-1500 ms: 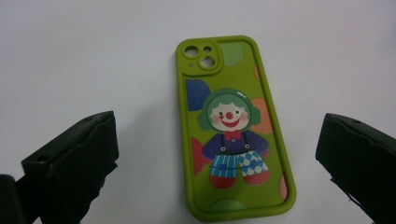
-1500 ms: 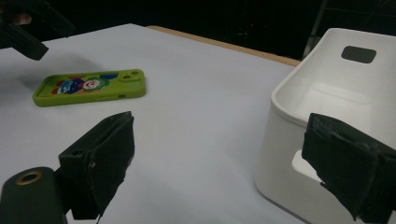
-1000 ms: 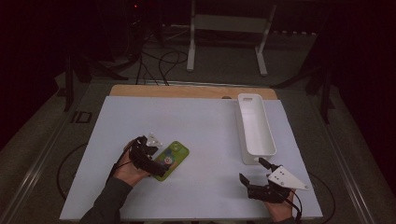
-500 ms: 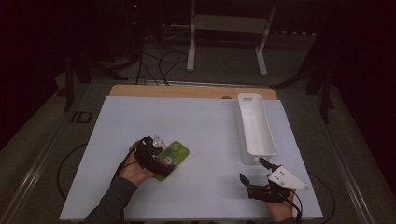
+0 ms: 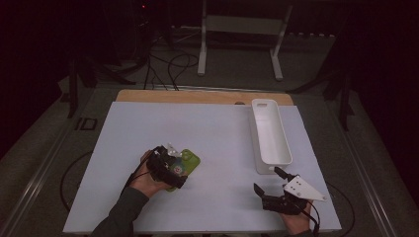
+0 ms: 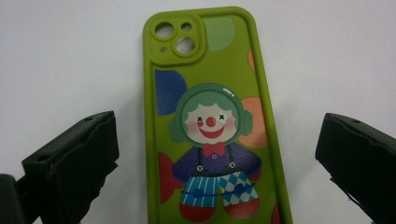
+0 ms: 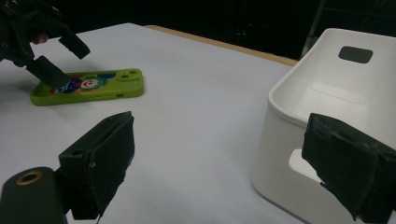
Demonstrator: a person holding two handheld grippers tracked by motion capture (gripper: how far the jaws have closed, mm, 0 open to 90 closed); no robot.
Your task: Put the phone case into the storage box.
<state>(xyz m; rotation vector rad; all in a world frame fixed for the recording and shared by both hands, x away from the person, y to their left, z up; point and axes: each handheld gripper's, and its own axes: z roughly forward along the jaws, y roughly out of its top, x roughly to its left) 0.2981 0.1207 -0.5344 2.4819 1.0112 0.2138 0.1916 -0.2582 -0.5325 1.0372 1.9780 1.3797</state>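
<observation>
The left gripper view shows the clown print on the green case (image 6: pixel 212 126), which the high view blurs. The case lies flat on the table (image 5: pixel 217 133), its lower end cut off. The left gripper (image 5: pixel 170 170) hangs over it, jaws wide apart. The right gripper (image 5: pixel 274 190), jaws also apart and holding nothing, sits near the white bin (image 5: pixel 269 131).

Lime-green phone case (image 6: pixel 212 116) printed with a clown and coloured dots; white bin (image 5: pixel 270 138).
</observation>
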